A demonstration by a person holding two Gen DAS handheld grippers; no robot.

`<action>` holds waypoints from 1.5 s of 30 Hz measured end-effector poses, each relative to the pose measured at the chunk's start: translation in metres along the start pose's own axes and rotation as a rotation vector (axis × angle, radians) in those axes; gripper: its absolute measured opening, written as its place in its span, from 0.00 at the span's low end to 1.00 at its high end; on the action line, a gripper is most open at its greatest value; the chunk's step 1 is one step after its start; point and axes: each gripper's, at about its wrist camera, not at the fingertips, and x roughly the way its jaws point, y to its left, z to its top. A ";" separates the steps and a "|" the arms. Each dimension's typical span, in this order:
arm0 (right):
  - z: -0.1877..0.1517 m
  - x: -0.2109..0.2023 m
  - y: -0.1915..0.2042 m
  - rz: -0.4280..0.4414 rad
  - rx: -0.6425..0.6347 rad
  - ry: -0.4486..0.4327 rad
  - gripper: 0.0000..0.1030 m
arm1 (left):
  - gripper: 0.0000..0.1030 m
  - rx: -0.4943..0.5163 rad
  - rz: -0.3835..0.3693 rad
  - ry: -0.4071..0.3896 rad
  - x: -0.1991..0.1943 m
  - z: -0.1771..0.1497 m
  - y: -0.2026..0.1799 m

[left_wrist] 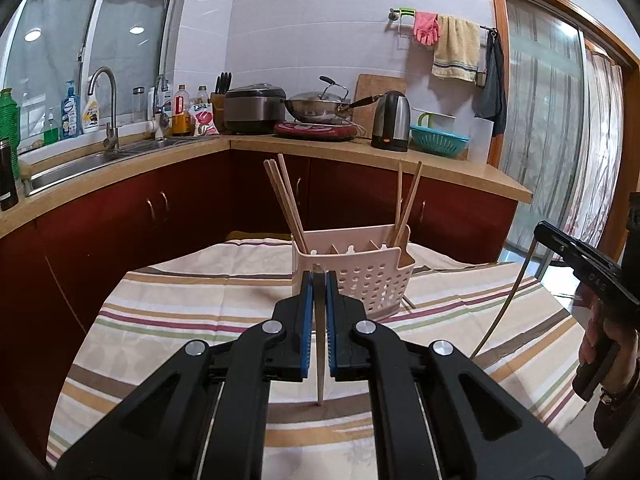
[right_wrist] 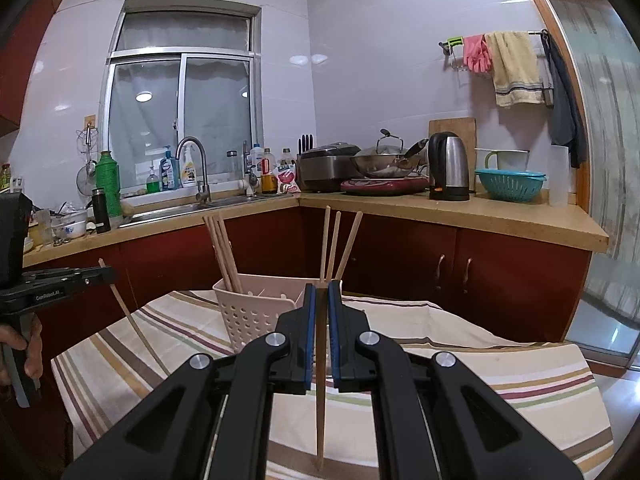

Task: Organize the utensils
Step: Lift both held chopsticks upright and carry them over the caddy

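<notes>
Left wrist view: the left gripper [left_wrist: 319, 280] has its blue-padded jaws nearly closed on a single pale wooden chopstick [left_wrist: 320, 376], whose lower end hangs below the pads at 6 o'clock, above the striped cloth on the table [left_wrist: 180, 320]. Just beyond the fingertips, at 12 o'clock, stands the cream perforated plastic utensil caddy [left_wrist: 368, 284], with a bundle of wooden chopsticks [left_wrist: 286, 200] in its left end compartment and more sticks [left_wrist: 408, 204] in its right end compartment. At 3 o'clock the right gripper [left_wrist: 540, 232] carries another thin stick.

Right wrist view: the right gripper [right_wrist: 322, 292] is likewise pinched almost fully together on one long wooden chopstick [right_wrist: 320, 400] that drops toward 6 o'clock. The caddy [right_wrist: 248, 312] sits at 11 o'clock from the fingertips. The left gripper [right_wrist: 108, 274] shows at 9 o'clock with its stick slanting down.

Judged from this, most chopsticks are already sorted; these two remain to be dropped in. A stick lying by the caddy's foot may remain too.
</notes>
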 end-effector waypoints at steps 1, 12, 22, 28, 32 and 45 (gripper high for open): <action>0.001 0.002 0.000 0.000 0.000 0.001 0.07 | 0.06 0.001 -0.002 0.000 0.002 0.001 0.000; 0.002 0.014 -0.001 0.003 -0.001 0.010 0.07 | 0.06 0.022 -0.022 0.004 0.019 0.010 -0.003; 0.007 0.010 -0.001 0.004 0.008 -0.007 0.07 | 0.06 0.030 -0.033 -0.001 0.021 0.016 -0.009; 0.020 0.000 0.002 0.016 0.003 -0.045 0.07 | 0.06 0.049 -0.040 -0.028 0.012 0.025 -0.016; 0.037 -0.006 0.005 0.035 0.000 -0.089 0.07 | 0.06 0.073 -0.044 -0.066 0.002 0.039 -0.024; 0.111 0.011 0.019 0.081 -0.041 -0.263 0.07 | 0.06 0.124 -0.051 -0.275 -0.002 0.127 -0.046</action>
